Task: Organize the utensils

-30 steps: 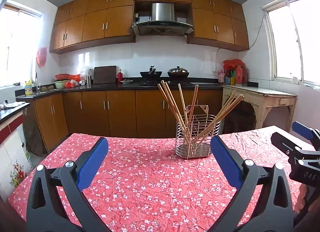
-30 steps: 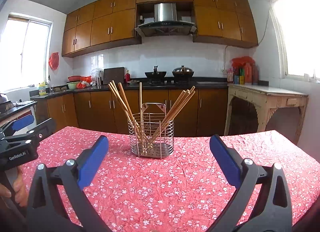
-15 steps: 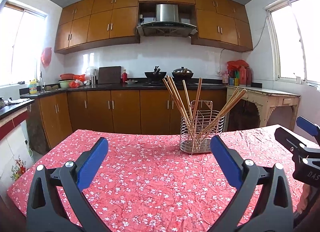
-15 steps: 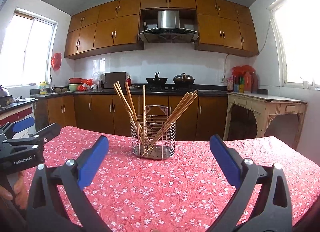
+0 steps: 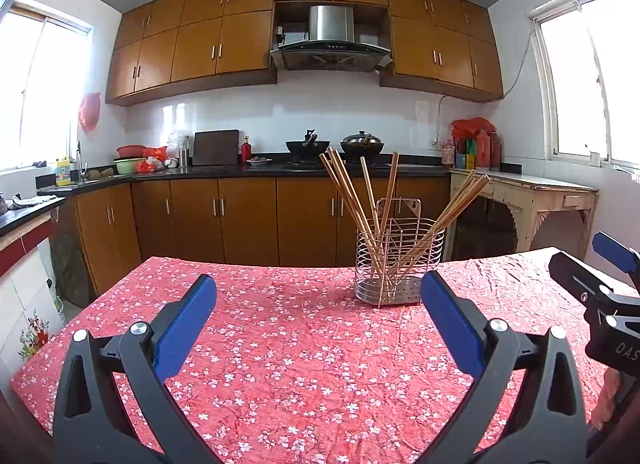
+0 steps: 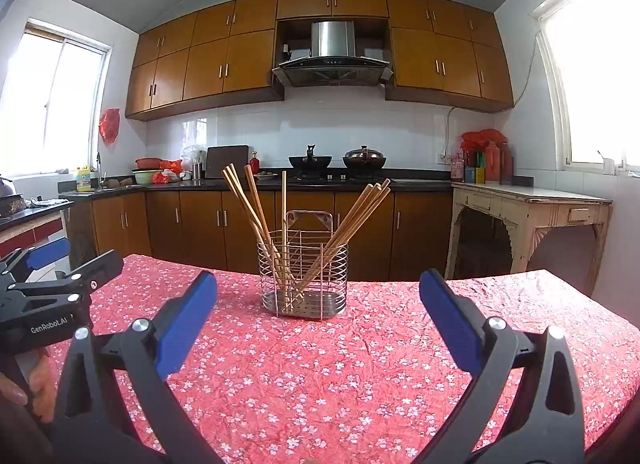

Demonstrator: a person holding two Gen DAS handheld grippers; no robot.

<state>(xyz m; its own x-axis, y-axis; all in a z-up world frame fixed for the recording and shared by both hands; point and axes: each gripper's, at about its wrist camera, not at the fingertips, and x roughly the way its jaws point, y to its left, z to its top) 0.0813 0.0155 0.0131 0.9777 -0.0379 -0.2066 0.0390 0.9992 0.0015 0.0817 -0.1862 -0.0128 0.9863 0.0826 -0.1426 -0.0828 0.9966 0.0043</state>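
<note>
A wire utensil holder [image 5: 398, 264] [image 6: 303, 276] stands upright on the red floral tablecloth [image 5: 304, 352] [image 6: 360, 364], with several wooden chopsticks [image 5: 352, 199] [image 6: 256, 211] leaning out of it. My left gripper [image 5: 318, 304] is open and holds nothing, short of the holder and to its left. The right gripper [image 6: 318, 304] is open too, empty, facing the holder from the near side. Each gripper shows at the edge of the other's view, the right gripper [image 5: 600, 276] and the left gripper [image 6: 60, 264].
Beyond the table's far edge run brown kitchen cabinets [image 5: 248, 219] with a black counter, pots and a range hood [image 5: 332, 43]. A pale side table [image 5: 532, 195] stands at the right under a window. A person's hand [image 6: 36, 388] holds the left gripper.
Both views have tilted upward and drawn back a little, so the holder sits lower against the cabinets. The grippers stayed open and the chopsticks have not moved.
</note>
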